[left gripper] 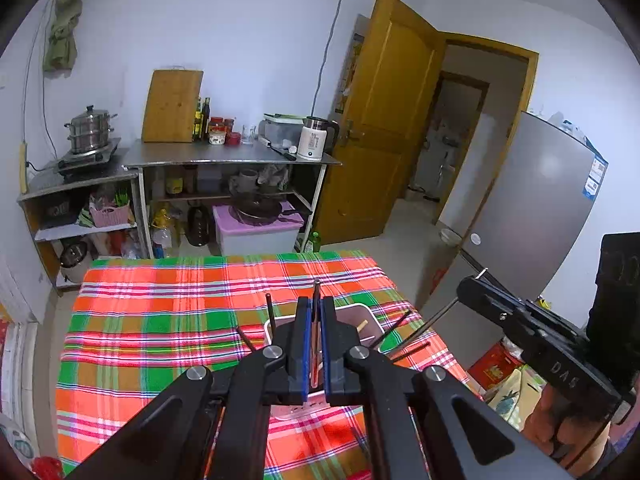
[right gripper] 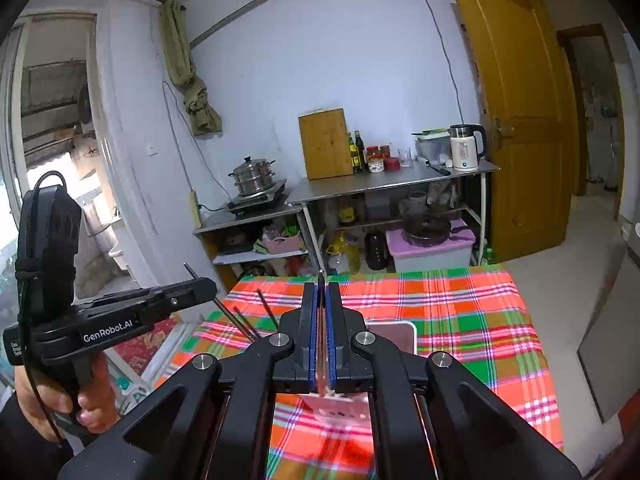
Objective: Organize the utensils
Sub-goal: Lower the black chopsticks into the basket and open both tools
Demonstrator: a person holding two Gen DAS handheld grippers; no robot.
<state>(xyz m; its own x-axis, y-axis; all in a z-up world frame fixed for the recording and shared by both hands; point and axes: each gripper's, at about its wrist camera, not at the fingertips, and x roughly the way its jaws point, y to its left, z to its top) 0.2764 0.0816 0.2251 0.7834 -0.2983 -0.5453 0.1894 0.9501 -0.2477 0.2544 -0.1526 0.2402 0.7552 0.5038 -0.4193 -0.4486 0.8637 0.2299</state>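
My left gripper [left gripper: 316, 302] is shut on a dark reddish chopstick [left gripper: 316, 290] that pokes up past its blue pads. Below it on the table stands a white box [left gripper: 370, 314] with several dark chopsticks [left gripper: 271, 314] leaning out of it at different angles, and one pale wooden chopstick [left gripper: 362, 325]. My right gripper [right gripper: 321, 286] is shut on a thin chopstick [right gripper: 321, 278] above the same box [right gripper: 400, 330]. The left wrist view shows the right gripper [left gripper: 466, 286] off to the right, a metal stick [left gripper: 436, 320] slanting from it. A person's hand holds the left gripper [right gripper: 208, 284].
The table wears a red, green and orange plaid cloth [left gripper: 180, 320]. Behind it stand steel shelves [left gripper: 232, 158] with a kettle [left gripper: 314, 142], a cutting board [left gripper: 172, 106] and a steamer pot [left gripper: 90, 130]. A grey fridge [left gripper: 532, 220] stands at the right, beside a yellow door [left gripper: 384, 120].
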